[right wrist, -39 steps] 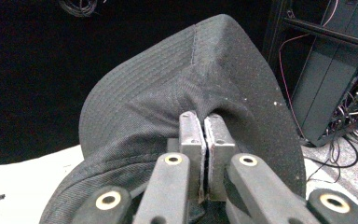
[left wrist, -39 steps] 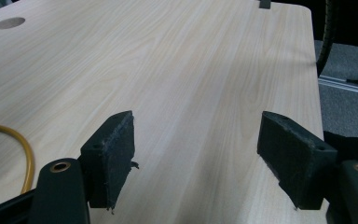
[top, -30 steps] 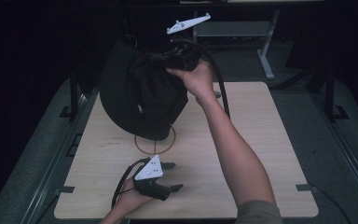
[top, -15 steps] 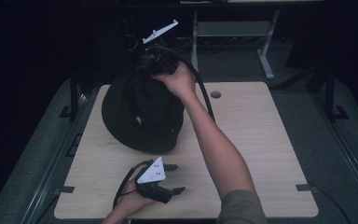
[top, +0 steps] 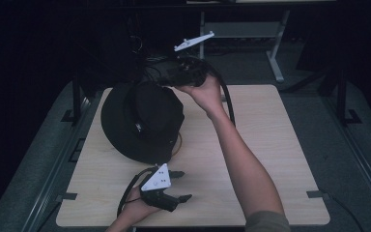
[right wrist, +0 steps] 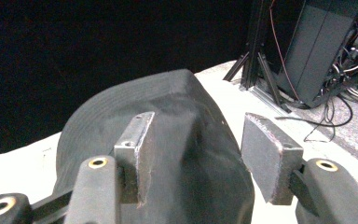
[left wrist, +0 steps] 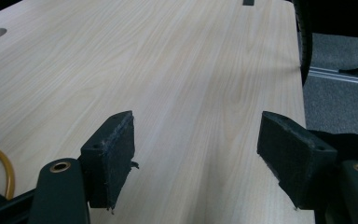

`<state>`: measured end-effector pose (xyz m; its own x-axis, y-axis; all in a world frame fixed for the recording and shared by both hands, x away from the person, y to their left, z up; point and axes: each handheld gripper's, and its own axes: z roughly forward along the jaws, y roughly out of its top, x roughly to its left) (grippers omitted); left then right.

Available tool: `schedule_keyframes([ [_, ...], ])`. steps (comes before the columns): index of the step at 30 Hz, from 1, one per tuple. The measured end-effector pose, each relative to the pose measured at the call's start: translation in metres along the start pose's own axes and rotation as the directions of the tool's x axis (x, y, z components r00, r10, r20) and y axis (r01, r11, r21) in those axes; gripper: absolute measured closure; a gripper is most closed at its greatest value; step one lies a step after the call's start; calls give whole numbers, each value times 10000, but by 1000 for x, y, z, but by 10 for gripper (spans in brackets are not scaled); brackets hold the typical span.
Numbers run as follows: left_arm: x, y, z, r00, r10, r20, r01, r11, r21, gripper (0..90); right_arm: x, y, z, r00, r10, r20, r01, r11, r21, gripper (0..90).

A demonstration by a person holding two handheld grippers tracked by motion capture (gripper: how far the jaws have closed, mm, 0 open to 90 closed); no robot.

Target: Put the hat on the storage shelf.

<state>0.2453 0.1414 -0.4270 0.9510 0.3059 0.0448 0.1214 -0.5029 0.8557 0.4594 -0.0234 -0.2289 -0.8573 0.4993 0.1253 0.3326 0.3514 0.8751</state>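
The black hat lay on the counter, toward its far left. The right gripper hovered just above the hat's far edge — fingers spread wide, the crown between them, apparently ungripped. The left gripper rested near the front edge, fingers wide, empty. No containers showed.
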Motion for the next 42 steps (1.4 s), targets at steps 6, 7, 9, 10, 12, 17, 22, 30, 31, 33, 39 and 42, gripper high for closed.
schedule_keyframes([
  [6,3,-1,-2,9999,-133,-37,133,9999,-24,269,-4,-15,-19,9997,234,-4,-234,9997,-92,393],
  [7,3,-1,-1,9999,-160,-34,160,9999,-19,269,-5,-17,-21,9997,245,7,-245,9997,-75,390],
  [9,3,-2,-1,9996,-267,-23,267,9996,20,269,-6,-21,-26,9996,283,16,-283,9995,-165,373],
  [10,3,-2,-1,9995,-310,-19,310,9995,16,269,-6,-23,-28,9995,331,-4,-331,9992,-201,370],
  [12,5,-2,-1,9997,-256,-5,256,9996,107,268,-7,-27,-33,9995,328,12,-328,9992,-250,359],
  [17,5,-3,-1,9990,-452,-31,452,9990,6,268,-9,-36,-44,9990,443,109,-440,9987,-252,327],
  [22,7,-3,-2,9991,-406,-96,405,9992,-20,265,-11,-48,-55,9980,583,225,-578,9980,-245,296],
  [30,8,-4,-1,9990,-425,-116,425,9991,45,258,-8,-64,-72,9971,744,151,-740,9970,-230,253],
  [31,8,-4,-1,9990,-436,-113,437,9990,62,258,-8,-65,-73,9973,709,170,-705,9973,-226,252],
  [33,9,-4,0,9990,-436,-97,437,9990,88,258,-7,-68,-76,9971,748,139,-746,9971,-153,245],
  [39,8,-4,0,9989,-459,-82,460,9989,119,253,-7,-80,-84,9966,776,288,-774,9970,-102,238],
  [42,9,-4,0,9991,-420,-107,421,9990,139,248,-7,-84,-87,9958,862,301,-860,9963,-59,232],
])
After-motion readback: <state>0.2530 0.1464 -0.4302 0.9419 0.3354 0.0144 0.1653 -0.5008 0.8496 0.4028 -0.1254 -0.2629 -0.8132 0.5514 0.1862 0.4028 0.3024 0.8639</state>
